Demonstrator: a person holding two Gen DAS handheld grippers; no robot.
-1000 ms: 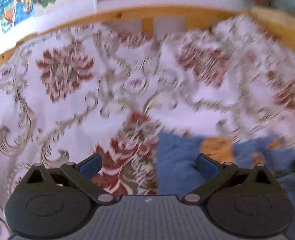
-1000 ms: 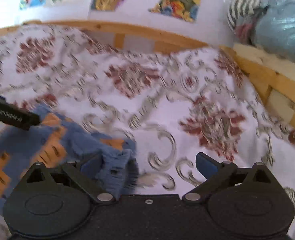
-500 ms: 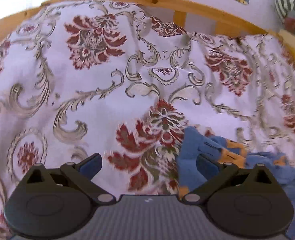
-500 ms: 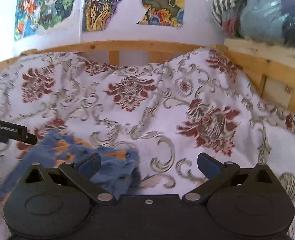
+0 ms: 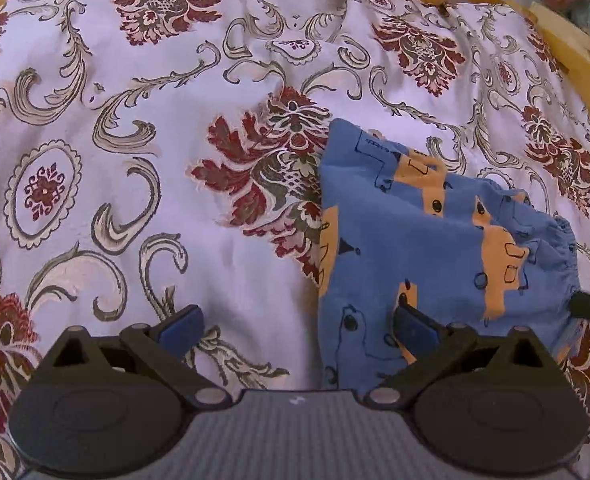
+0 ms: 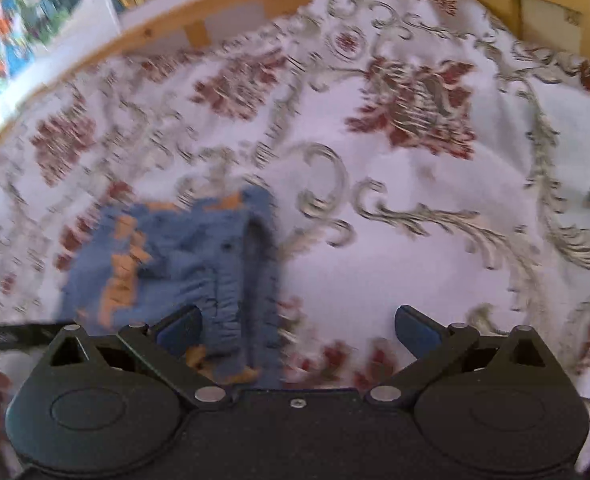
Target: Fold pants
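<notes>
The pants [image 5: 435, 248], small and blue with orange vehicle prints, lie on the bed's floral bedspread [image 5: 135, 120] as a compact, layered bundle. In the left wrist view they sit at about four o'clock from centre, with the gathered waistband at the three o'clock edge of the bundle. In the blurred right wrist view the same pants [image 6: 183, 264] lie at about eight o'clock, the ruffled waistband edge running down towards the camera.

The left gripper [image 5: 295, 326] has its fingers spread wide and grips nothing; its right-hand finger hangs over the near edge of the cloth, though whether it touches cannot be told. The right gripper [image 6: 297, 326] is likewise spread wide and empty, its left-hand finger just beside the waistband.

By my reading, the folding is largely done: the legs appear doubled over the body into a short packet. The outline is still uneven, with a raised corner at twelve o'clock, so a last tidying fold or smoothing may remain. A wooden bed frame [image 5: 567, 40] borders the bedspread.
</notes>
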